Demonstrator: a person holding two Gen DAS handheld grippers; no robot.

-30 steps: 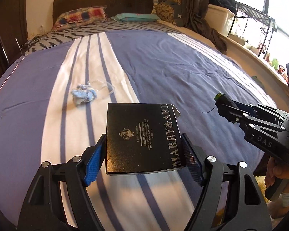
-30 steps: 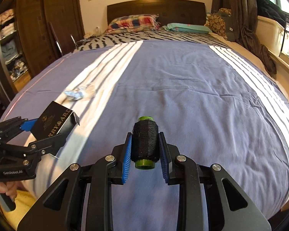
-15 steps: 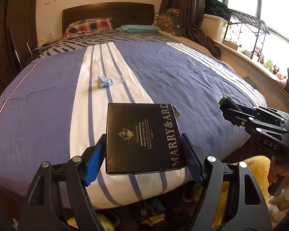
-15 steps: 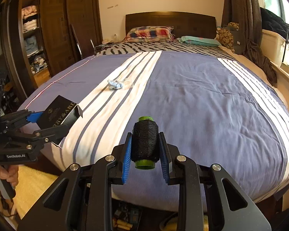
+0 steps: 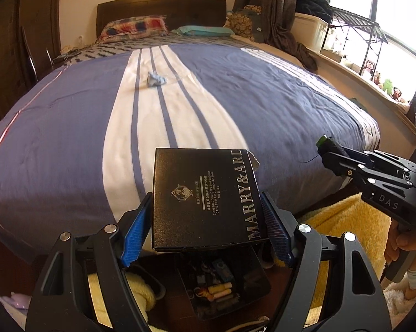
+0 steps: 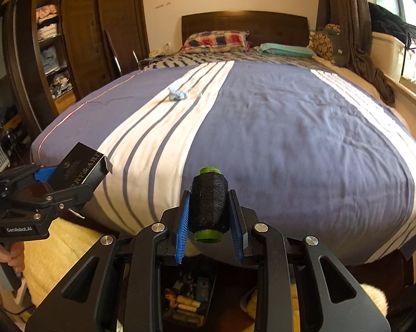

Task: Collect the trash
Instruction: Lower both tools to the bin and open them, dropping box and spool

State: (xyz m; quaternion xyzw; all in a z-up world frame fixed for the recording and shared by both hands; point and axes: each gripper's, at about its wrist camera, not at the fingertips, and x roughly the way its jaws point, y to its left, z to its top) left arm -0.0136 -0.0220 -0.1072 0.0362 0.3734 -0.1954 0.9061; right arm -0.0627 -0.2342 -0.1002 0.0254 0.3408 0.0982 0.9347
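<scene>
Squarely between fingers (image 5: 137,222): black box (image 5: 205,199)

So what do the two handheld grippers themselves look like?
Both are matte black plastic with silver screws and blue ribbed pads. The left gripper carries white "GenRobot.AI" lettering on its side; the right gripper shows embossed "DAS". Each has a grey pistol handle.

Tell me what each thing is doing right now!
Left tongs: shut on the flat black cardboard box.
Flat black cardboard box: held off the bed, end flap open.
Right tongs: shut on the spool of black thread.
Spool of black thread: held up.
Crumpled blue wrapper: lying on the striped bedspread.
</scene>
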